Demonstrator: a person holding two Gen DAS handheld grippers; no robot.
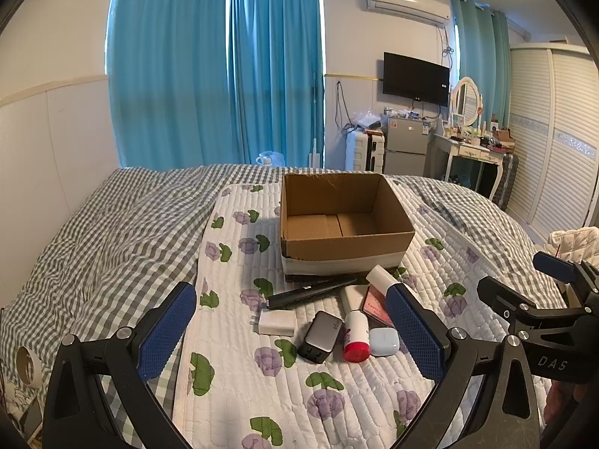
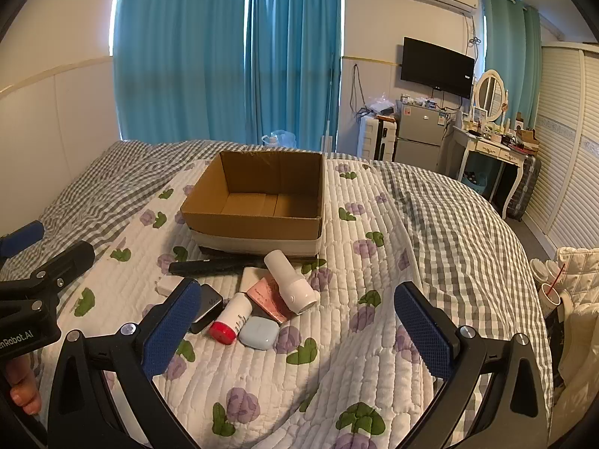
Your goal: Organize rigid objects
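Cardboard box (image 1: 344, 224) sits open-topped on the bed (image 1: 112, 224), small items clustered against its near edge. Left tool (image 1: 290, 331) and right tool (image 2: 297, 331) both hover spread wide, gripping nothing.

Readable marks: "DAS" on right gripper (image 1: 554, 273) body; "nRobot.AI", cut off, on left gripper (image 2: 22, 247) body; "65" on dark charger (image 1: 320, 336). Other labels illegible.

Daylight glows through the blue curtains (image 1: 213, 67), leaving the room evenly bright; soft shadows fall beside the cardboard box (image 2: 258, 205). Fisheye distortion bends edges, corners vignette black.
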